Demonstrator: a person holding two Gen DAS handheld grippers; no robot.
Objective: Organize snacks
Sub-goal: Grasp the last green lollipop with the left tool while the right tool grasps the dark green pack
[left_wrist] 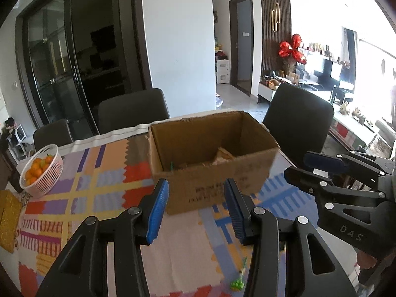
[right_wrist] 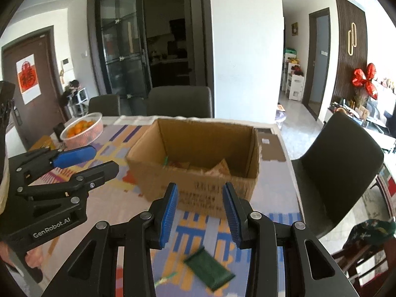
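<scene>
Left gripper (left_wrist: 196, 206) is parted, with nothing between its blue pads; only the patterned worktop cover (left_wrist: 99, 185) and the near wall of the cardboard box (left_wrist: 210, 173) show through the gap. Right gripper (right_wrist: 200, 210) stands likewise parted and empty, facing the same box (right_wrist: 198, 173) from the other side.

The box sits upright and open-topped on the worktop, toward the far edge, with its printed wall turned to both grippers. Several snack packets (right_wrist: 217, 168) lie on the box floor, among them a green-tipped one (left_wrist: 171, 166) against the near wall.

Two snacks lie on the worktop outside the box, near the front edge:
- a dark green flat packet (right_wrist: 210, 268), tilted, below the right gripper;
- a small bright green wrapped item (left_wrist: 237, 283), below the left gripper.

A white basket of oranges (left_wrist: 42, 170) stands by the far left corner, well apart from the box. Dark chairs (left_wrist: 133, 109) line the far edge.
</scene>
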